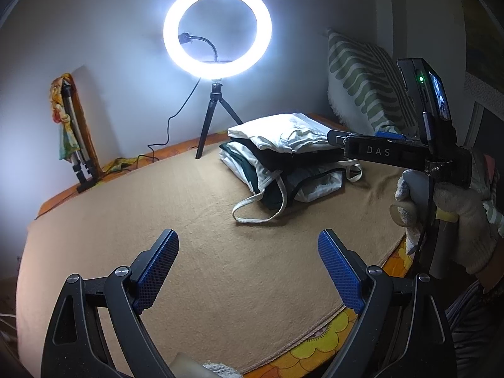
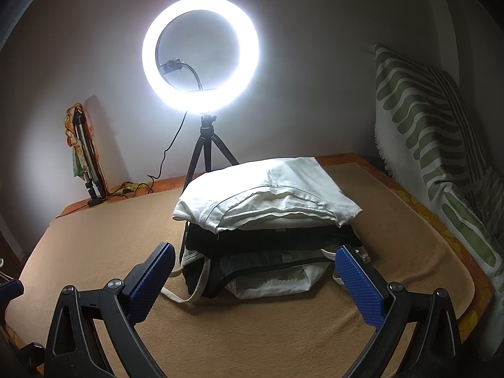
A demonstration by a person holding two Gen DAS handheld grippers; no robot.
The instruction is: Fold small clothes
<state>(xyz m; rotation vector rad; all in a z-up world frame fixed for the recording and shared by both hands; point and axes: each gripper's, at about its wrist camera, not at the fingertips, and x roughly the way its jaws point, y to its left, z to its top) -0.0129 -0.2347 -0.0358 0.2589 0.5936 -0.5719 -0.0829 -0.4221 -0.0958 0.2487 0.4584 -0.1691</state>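
Note:
A stack of small clothes lies on a tan blanket; a folded white garment tops it, with black, dark green and white pieces and loose white straps below. My left gripper is open over bare blanket, short and left of the stack, nothing between its blue pads. My right gripper is open just in front of the stack, its fingers either side of the lower clothes without touching. In the left wrist view the right gripper's body with its camera is held by a gloved hand.
A lit ring light on a small tripod stands behind the stack, its cable trailing left. A folded tripod leans on the wall at left. A green-striped cushion stands at right. An orange floral sheet edges the blanket.

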